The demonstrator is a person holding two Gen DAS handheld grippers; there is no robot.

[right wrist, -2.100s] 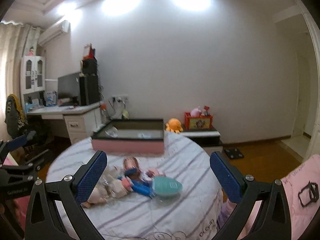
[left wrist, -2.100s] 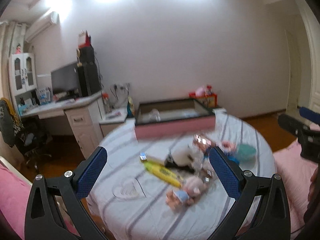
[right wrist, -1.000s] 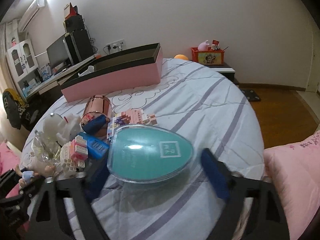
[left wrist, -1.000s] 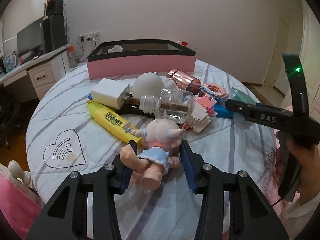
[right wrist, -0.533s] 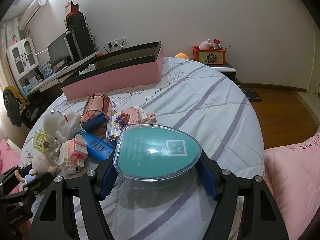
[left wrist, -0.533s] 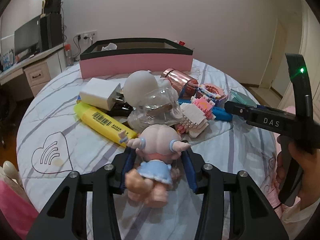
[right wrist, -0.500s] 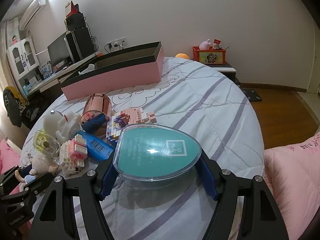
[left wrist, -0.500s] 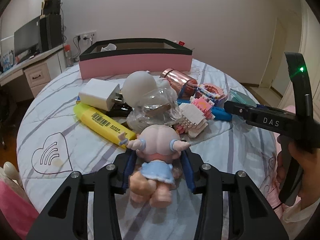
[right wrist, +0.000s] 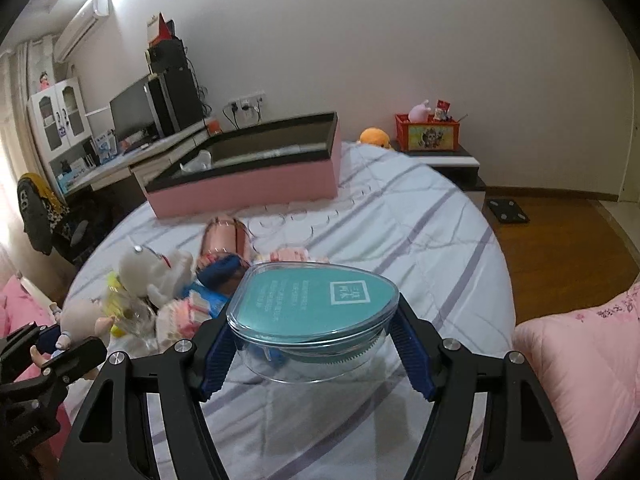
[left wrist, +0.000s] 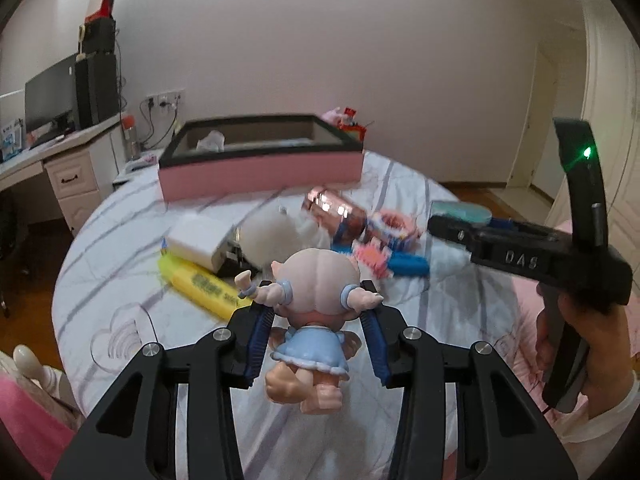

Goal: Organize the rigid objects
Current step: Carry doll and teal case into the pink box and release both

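Doll (left wrist: 314, 312), pale head, blue dress: upright, back to camera, pinched at the body between left fingers (left wrist: 259, 338), head above the tips, feet hanging below. Teal teardrop case (right wrist: 316, 312) with clear shell: flat, lid up, clamped across its width between right fingers (right wrist: 412, 360).

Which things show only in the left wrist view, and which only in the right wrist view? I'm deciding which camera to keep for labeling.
Only the left wrist view shows the white charger block and the person's hand holding the right gripper's handle.

Only the right wrist view shows the orange plush, the red toy crate and the pink quilt.

Both show the pink box, the doll clamped in the left gripper, the teal egg case held by the right gripper, and the rose-gold can.
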